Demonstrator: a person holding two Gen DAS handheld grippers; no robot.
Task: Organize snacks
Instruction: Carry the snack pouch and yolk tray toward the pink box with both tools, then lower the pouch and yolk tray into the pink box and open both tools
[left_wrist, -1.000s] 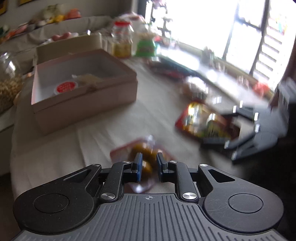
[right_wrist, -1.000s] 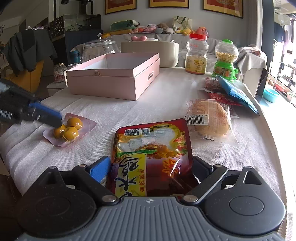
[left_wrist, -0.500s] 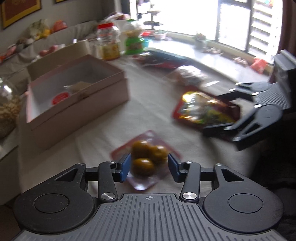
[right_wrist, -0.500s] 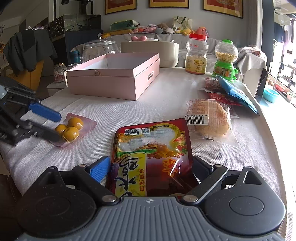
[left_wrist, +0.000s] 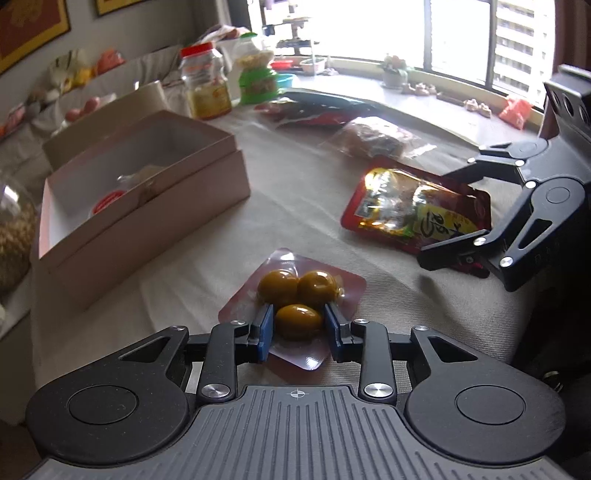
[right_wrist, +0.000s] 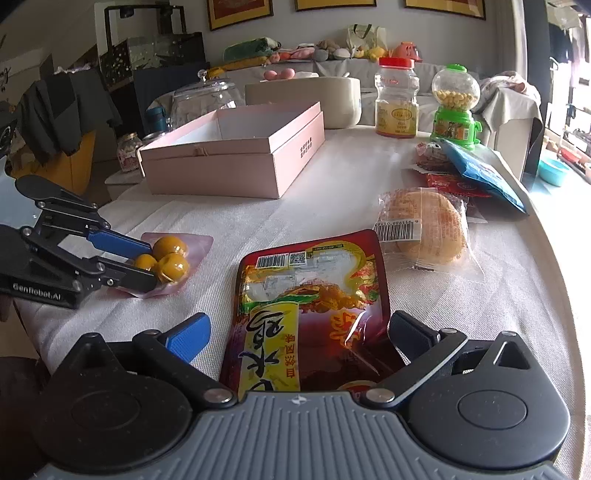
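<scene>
While left tongs (left_wrist: 298, 325) close, the red pouch (right_wrist: 314, 295) lies lengthwise — barcode end away.

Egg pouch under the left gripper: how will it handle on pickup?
Probably floppy at the edges: the vacuum pouch of three braised eggs is thin film lying flat. The left gripper is closing around the nearest egg; a round, glossy lump may squirt out. Likely light but squashable, so pinch gently.

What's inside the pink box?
The pink box holds a small round thing with a red top and a pale wrapped snack. Its near wall hides the rest of the floor.
</scene>
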